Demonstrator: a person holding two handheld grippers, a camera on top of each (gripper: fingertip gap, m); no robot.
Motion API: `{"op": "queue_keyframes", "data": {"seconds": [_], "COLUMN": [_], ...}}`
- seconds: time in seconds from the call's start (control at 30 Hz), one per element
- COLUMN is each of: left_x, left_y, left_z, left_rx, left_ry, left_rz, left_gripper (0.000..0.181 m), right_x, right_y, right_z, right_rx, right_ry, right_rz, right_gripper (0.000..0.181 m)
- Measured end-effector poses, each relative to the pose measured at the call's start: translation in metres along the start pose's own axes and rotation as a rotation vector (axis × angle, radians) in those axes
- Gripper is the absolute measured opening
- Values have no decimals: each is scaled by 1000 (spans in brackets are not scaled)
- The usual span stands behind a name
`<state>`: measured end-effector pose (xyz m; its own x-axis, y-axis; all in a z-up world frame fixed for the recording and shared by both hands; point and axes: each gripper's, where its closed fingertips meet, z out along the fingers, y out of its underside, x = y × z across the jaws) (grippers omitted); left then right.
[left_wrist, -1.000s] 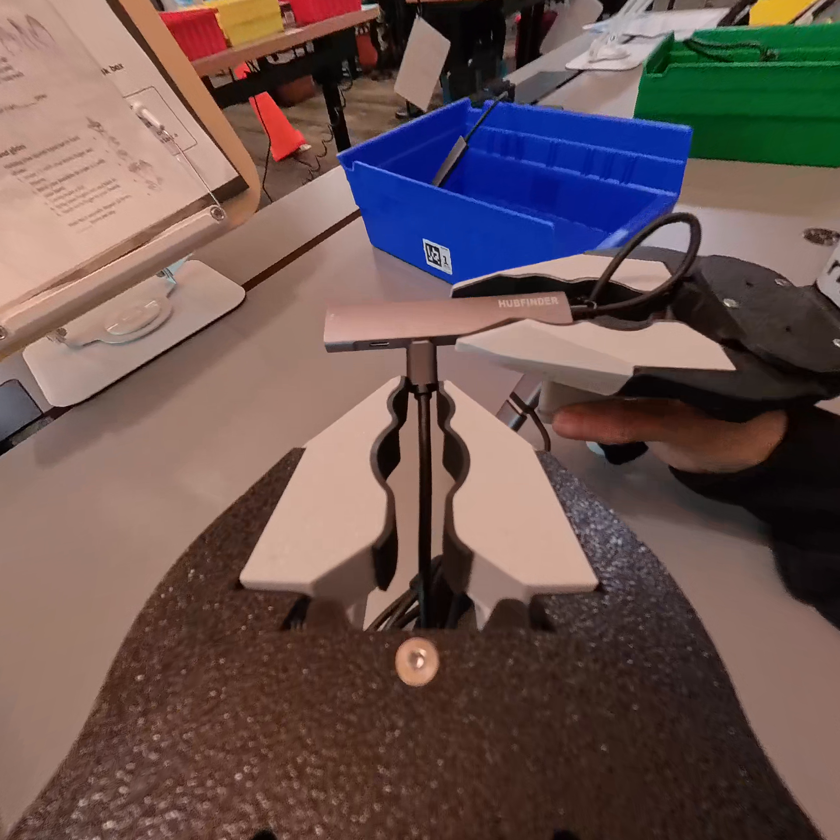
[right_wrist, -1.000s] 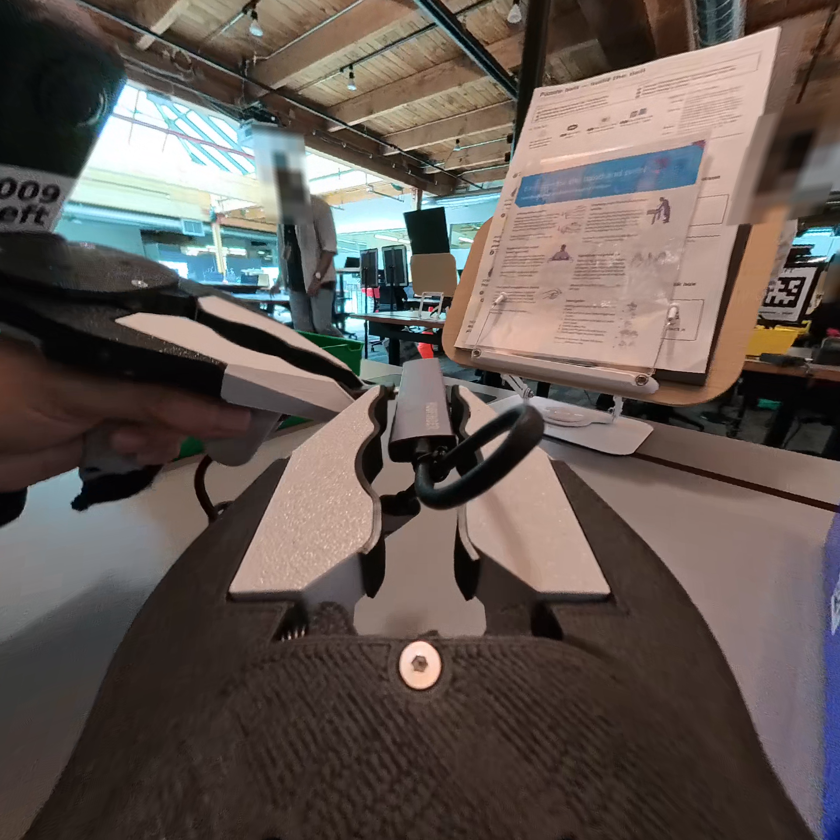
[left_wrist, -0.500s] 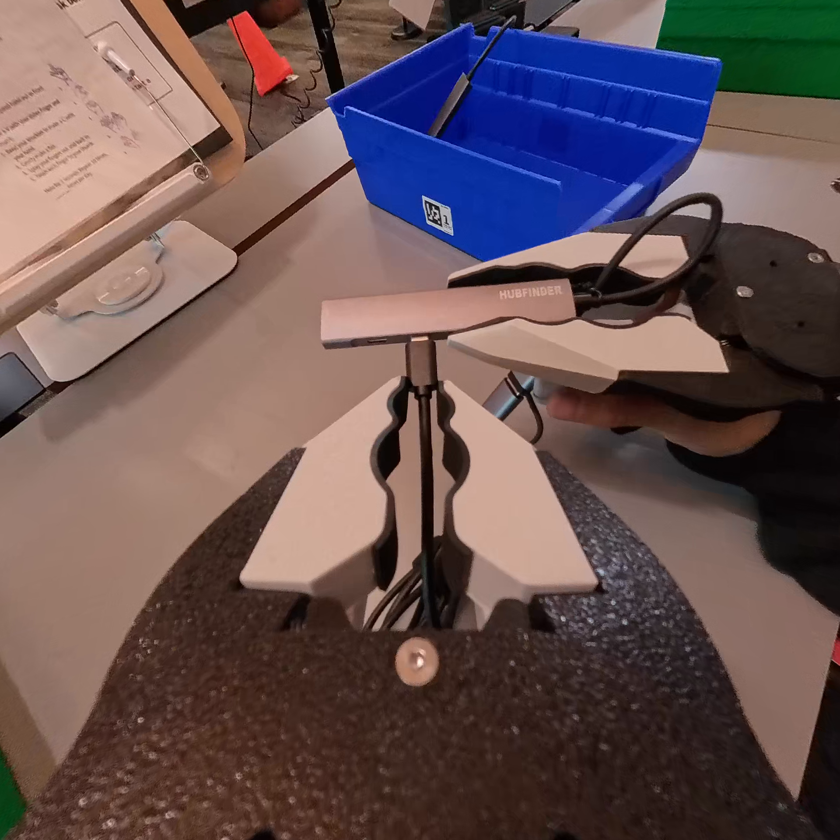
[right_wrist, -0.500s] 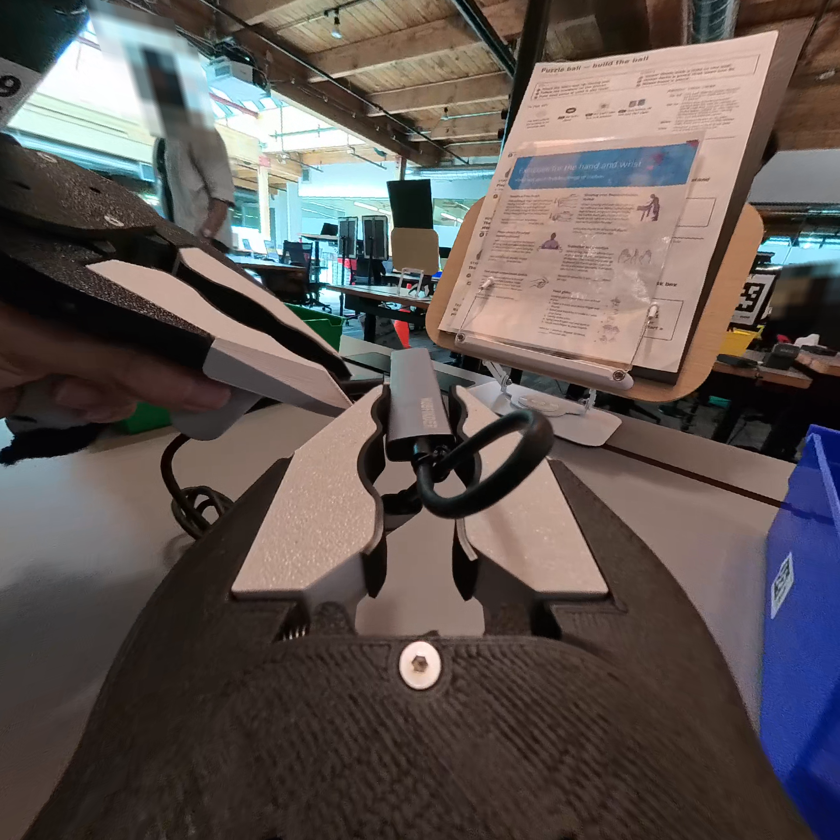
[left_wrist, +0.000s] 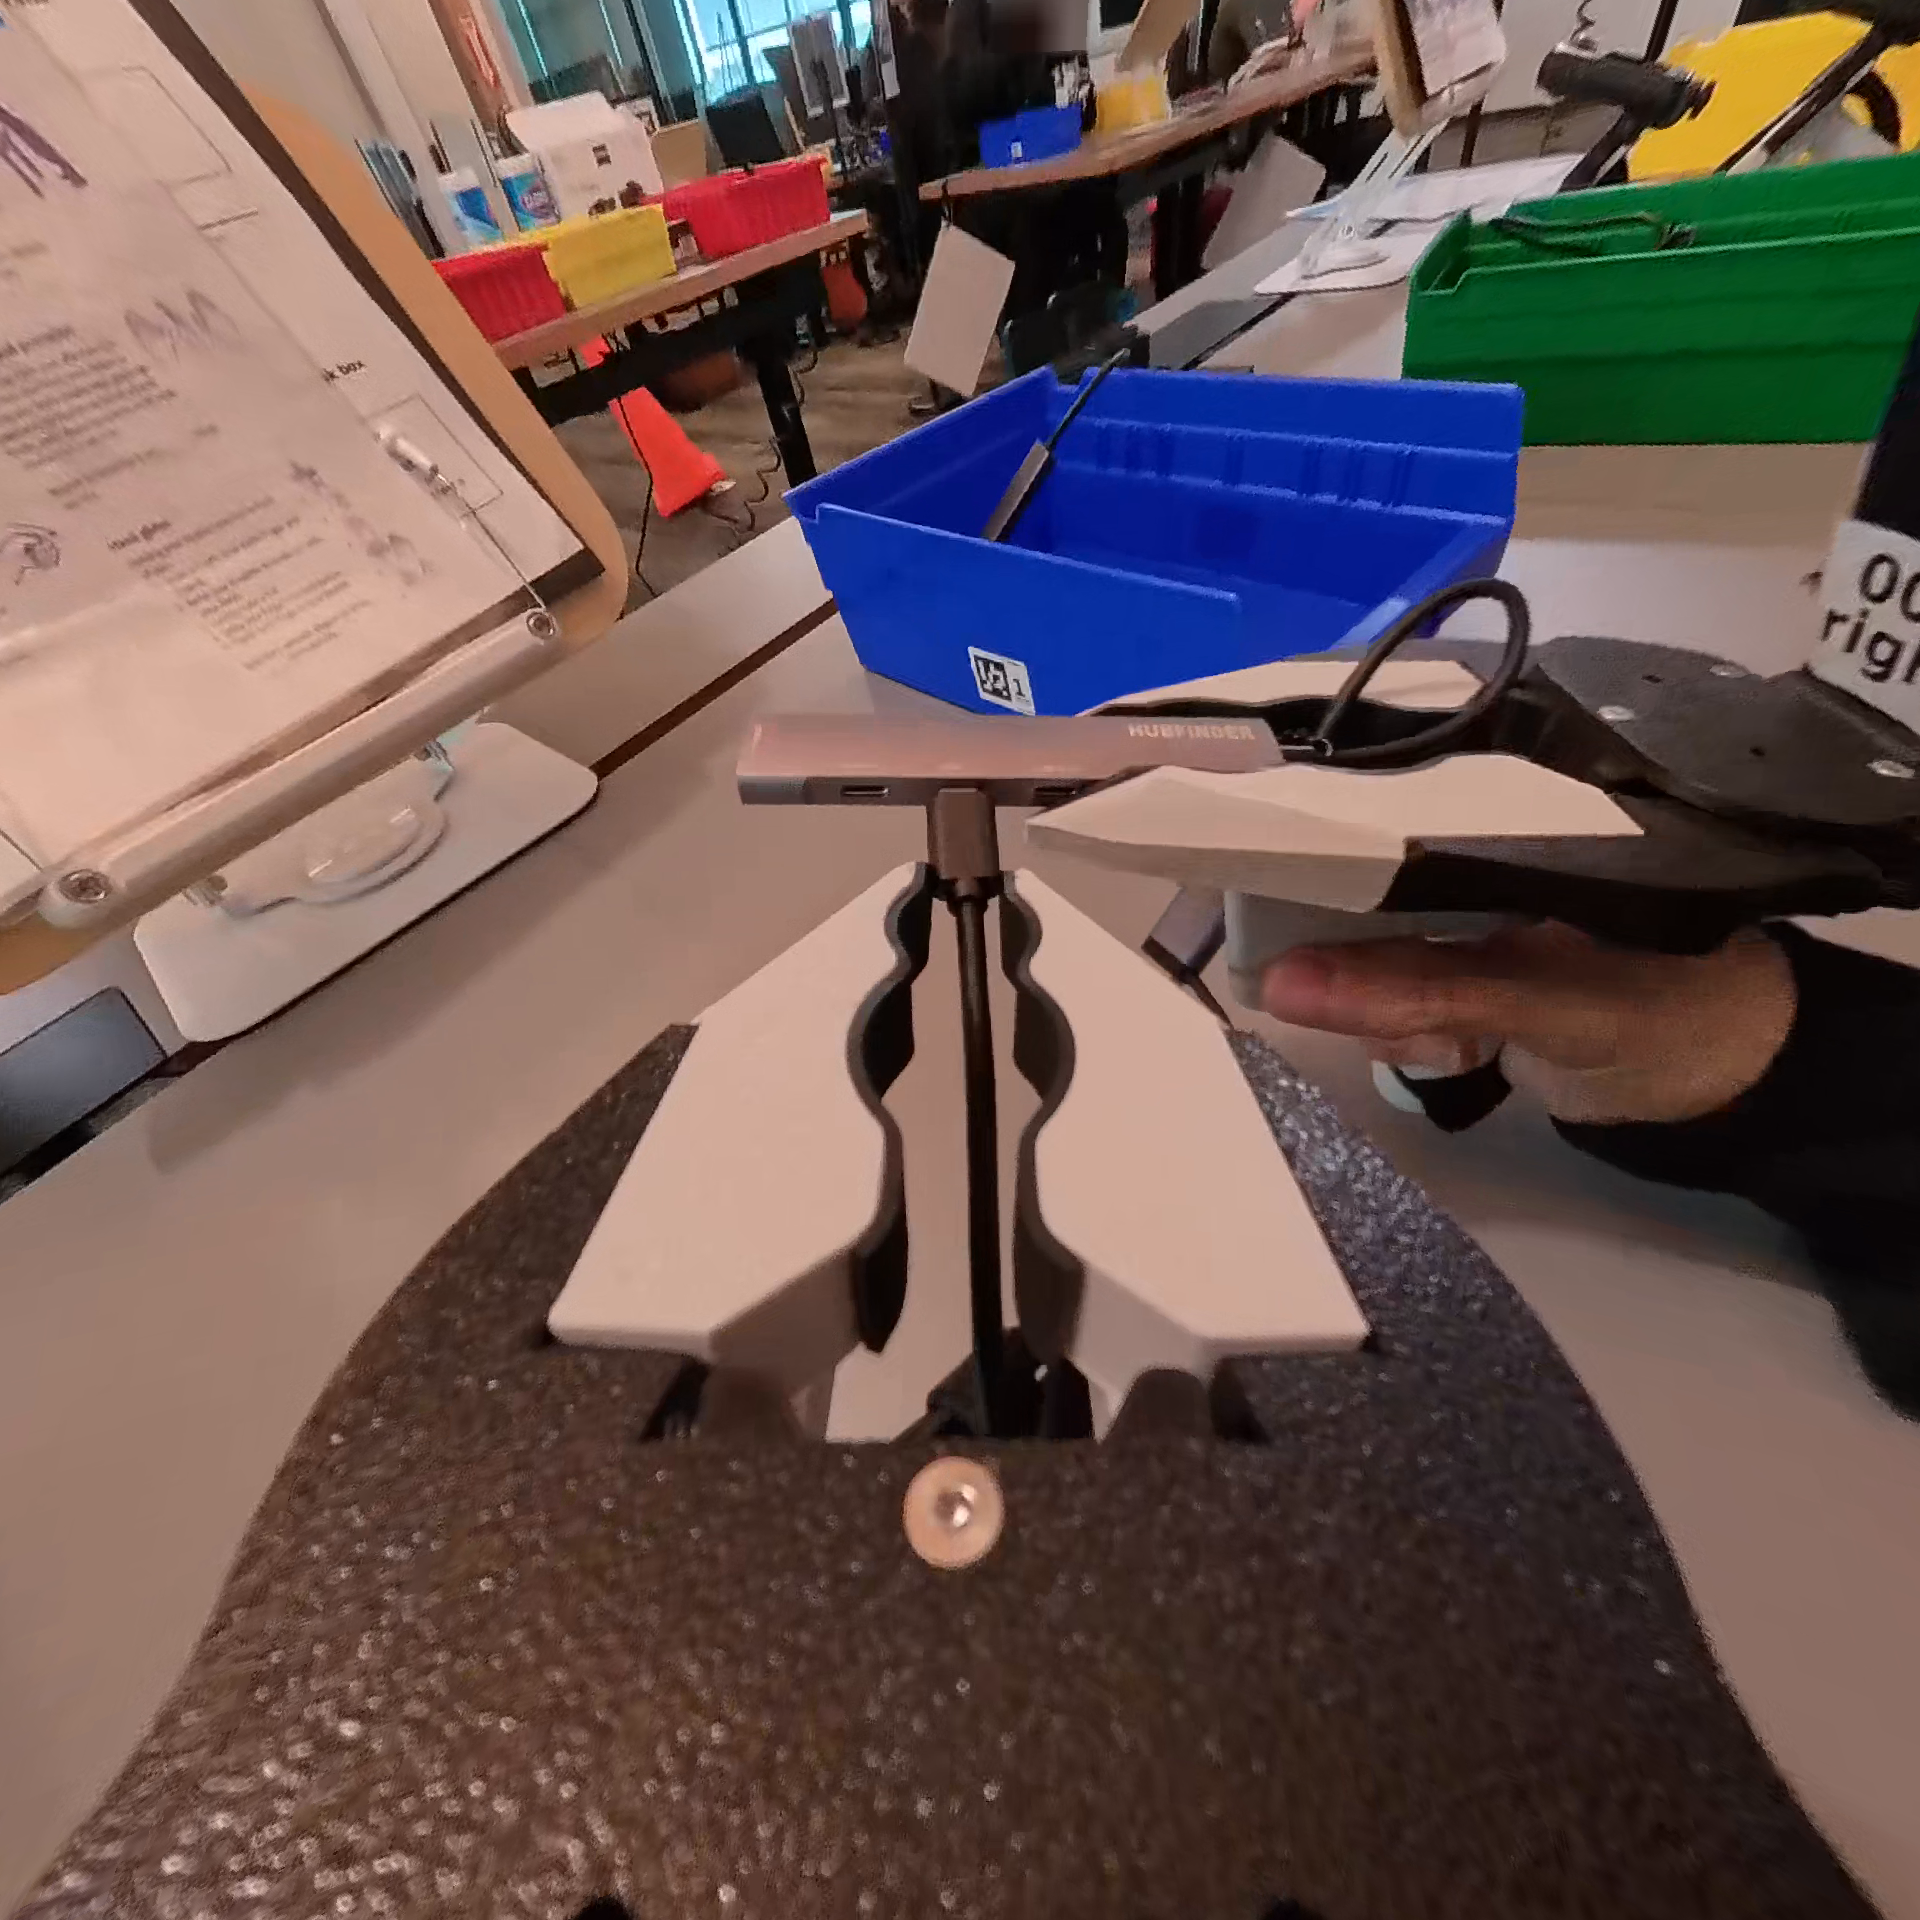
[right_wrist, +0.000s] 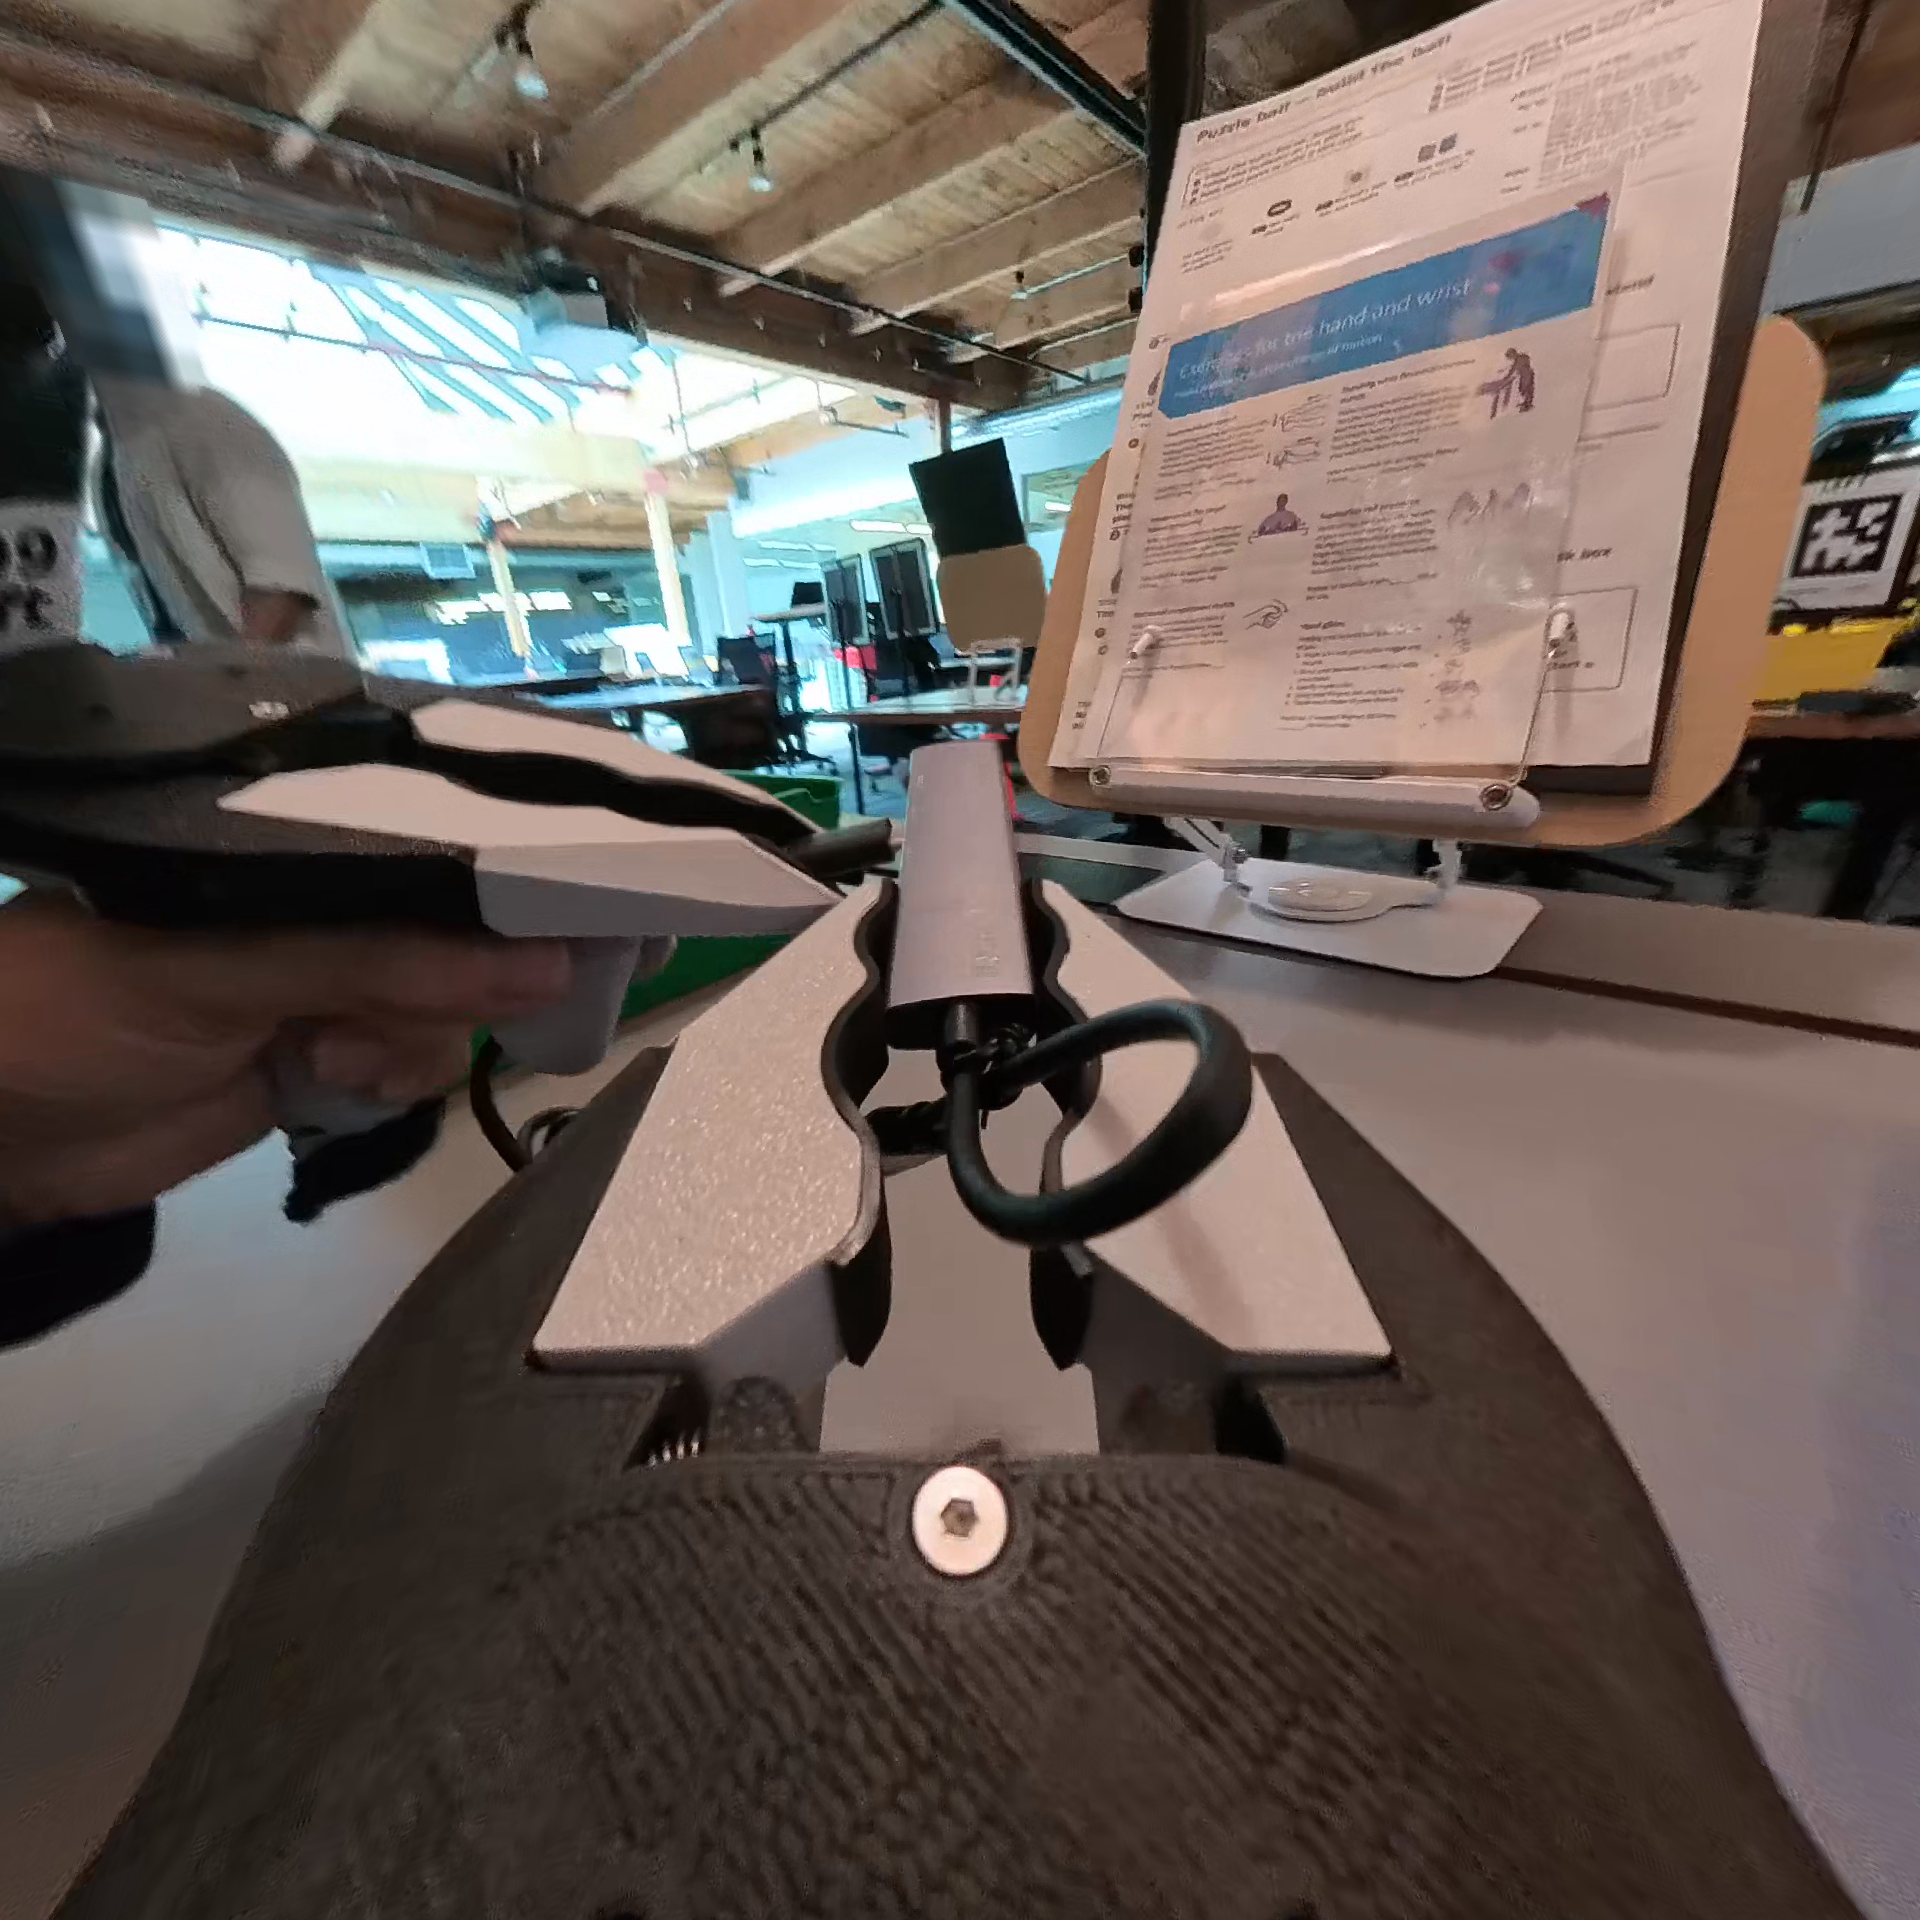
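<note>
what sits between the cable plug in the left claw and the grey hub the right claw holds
Nothing visible does. The plug at the tip of the left claw already meets the side of the grey hub, which the right claw grips by its other end.

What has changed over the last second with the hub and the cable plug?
Little changed. The left gripper stays shut on the cable plug, seated in the side of the grey hub. The right gripper stays clamped on the hub. Both views tilted down, then up again, the blue bin shifting in frame. Nothing was let go.
</note>
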<state>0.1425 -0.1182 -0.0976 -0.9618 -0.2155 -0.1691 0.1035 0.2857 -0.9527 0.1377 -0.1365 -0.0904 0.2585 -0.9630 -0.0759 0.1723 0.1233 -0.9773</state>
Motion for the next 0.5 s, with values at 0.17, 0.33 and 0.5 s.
{"op": "queue_keyframes", "data": {"seconds": [0.17,0.33,0.5], "left_x": [2,1,-1], "left_y": [12,18,25], "left_z": [2,0,-1], "left_rx": [-73,-126,-204], "left_ry": [33,58,72], "left_rz": [-144,-224,-239], "left_gripper": [10,10,10], "right_x": [0,-2,-4], "right_y": [-1,2,8], "right_z": [0,-1,2], "right_rx": [19,10,-35], "right_ry": [22,4,9], "right_rz": [-92,-187,-246], "right_gripper": [23,23,22]}}
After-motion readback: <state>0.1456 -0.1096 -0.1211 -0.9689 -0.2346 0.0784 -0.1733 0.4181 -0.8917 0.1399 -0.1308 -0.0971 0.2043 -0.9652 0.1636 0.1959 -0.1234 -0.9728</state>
